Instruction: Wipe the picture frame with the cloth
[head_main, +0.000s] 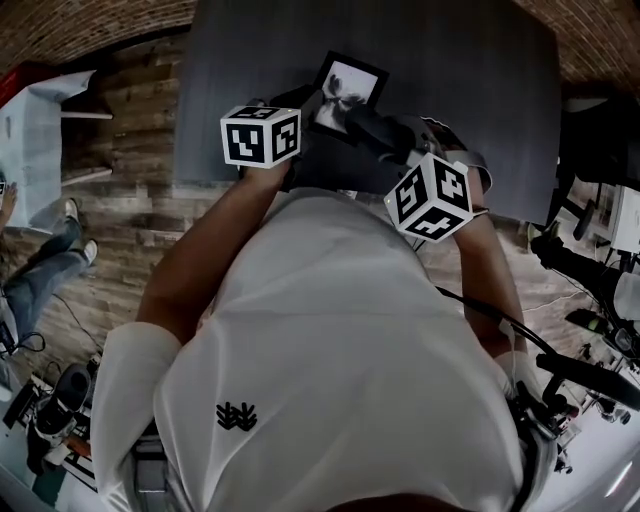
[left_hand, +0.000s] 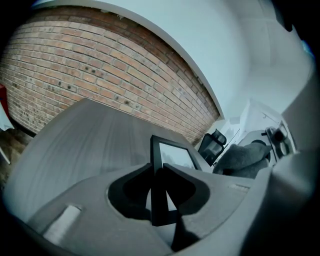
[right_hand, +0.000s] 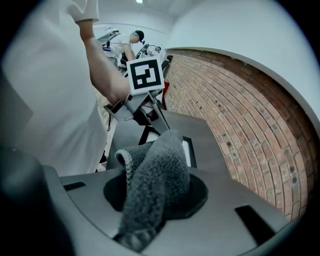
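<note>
In my left gripper the jaws are closed on the black side rail of the picture frame. The rail runs straight down the slot between them, and its lower end is lost in the shadow of the gripper body. The glass and the pale print behind it show just past the jaw tips. I cannot tell whether the frame's bottom edge rests on the table or hangs clear of it.

My right gripper is clamped on the cloth, a dark grey terry cloth that is folded over and bulges up out of the jaws. It covers both fingertips, so the grip shows only by the pinched bundle. The cloth's upper fold overlaps the frame's face in this view, but I cannot make out whether they touch.

From the head view, the frame sits over the table's near edge, about midway along it, and the two grippers meet there. My own shirt and forearms hide the table's near edge below them. A brick wall stands behind the table, and an office chair beyond its far right corner is partly hidden by the gripper body.
</note>
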